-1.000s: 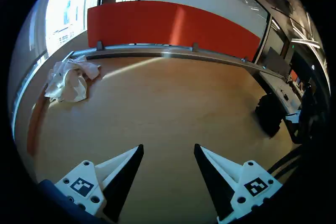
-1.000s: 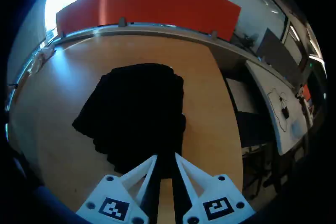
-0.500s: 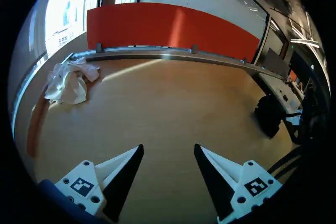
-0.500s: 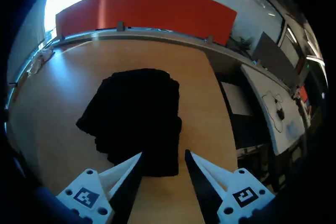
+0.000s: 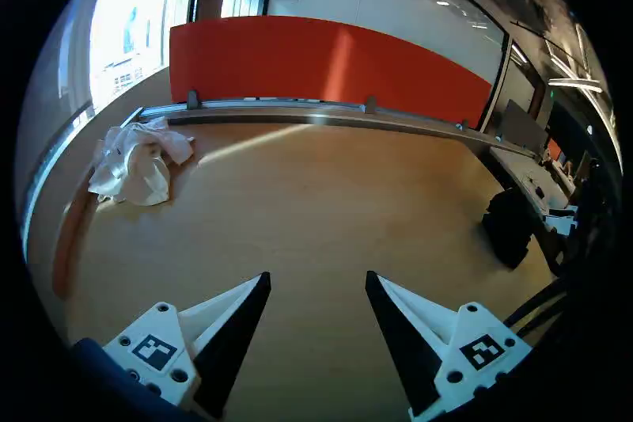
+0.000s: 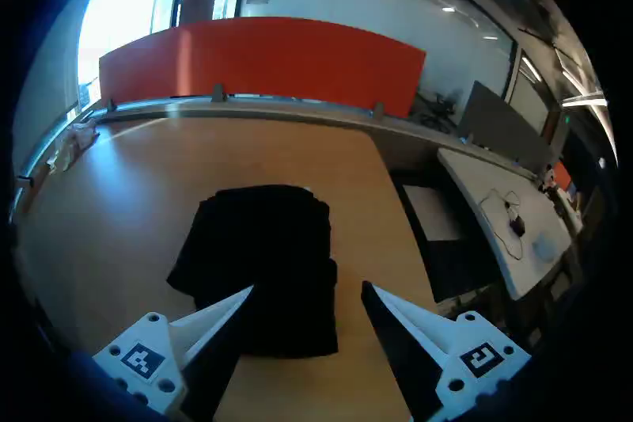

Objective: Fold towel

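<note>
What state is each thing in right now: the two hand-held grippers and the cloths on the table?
Black towel: roughly folded, lying flat on the table, not held.
White cloth: crumpled in a heap near the table's far edge.
Left hand-held gripper: open, holding nothing.
Right hand-held gripper: open, over the near edge of the Black towel, not gripping it.

Daylight floods in from the blown-out windows [image 5: 126, 34] at upper left, laying a pale streak across my glossy counter [image 5: 316, 200]; fisheye bends every edge, and the black towel [image 6: 261, 248] reads as detail-free shadow.
</note>
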Tool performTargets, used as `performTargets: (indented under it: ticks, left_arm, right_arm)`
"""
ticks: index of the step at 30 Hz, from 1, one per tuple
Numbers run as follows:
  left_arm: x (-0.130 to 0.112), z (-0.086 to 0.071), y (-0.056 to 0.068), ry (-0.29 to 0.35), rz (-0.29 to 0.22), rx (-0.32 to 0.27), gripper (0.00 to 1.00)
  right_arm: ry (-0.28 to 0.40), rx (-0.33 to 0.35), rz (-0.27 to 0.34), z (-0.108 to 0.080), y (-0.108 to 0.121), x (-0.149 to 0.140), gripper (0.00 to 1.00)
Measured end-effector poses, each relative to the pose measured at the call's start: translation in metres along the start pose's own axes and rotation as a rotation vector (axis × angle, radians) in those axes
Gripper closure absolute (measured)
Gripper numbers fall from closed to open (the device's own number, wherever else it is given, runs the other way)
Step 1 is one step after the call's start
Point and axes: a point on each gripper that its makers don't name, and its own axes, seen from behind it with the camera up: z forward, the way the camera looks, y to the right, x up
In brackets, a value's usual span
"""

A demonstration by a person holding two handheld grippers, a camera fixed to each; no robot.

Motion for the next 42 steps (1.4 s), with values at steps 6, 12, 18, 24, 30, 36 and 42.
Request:
performTargets:
  ticks: [6,12,18,24,30,36,42]
  left_arm:
    - [0.012,-0.001,-0.003,0.037,-0.008,0.004,0.11]
    - [0.033,-0.004,-0.01,0.098,-0.018,0.02,0.11]
    - [0.059,-0.011,-0.018,0.186,-0.026,0.039,0.11]
    - [0.082,-0.016,-0.026,0.276,-0.028,0.061,0.11]
    - [0.097,-0.018,-0.033,0.344,-0.024,0.086,0.11]
    - [0.118,-0.025,-0.035,0.416,0.002,0.098,0.11]
    - [0.132,-0.031,-0.043,0.47,-0.01,0.119,0.11]
  right_arm:
    - [0.09,-0.01,0.013,-0.008,-0.007,0.031,0.04]
    - [0.212,-0.002,0.035,-0.02,-0.022,0.068,0.05]
    - [0.319,0.021,0.072,-0.029,-0.041,0.103,0.05]
    - [0.408,0.025,0.095,-0.035,-0.059,0.134,0.05]
    - [0.478,0.03,0.111,-0.039,-0.081,0.161,0.05]
    - [0.527,0.063,0.118,-0.044,-0.112,0.185,0.05]
    - [0.582,0.095,0.13,-0.051,-0.146,0.21,0.05]
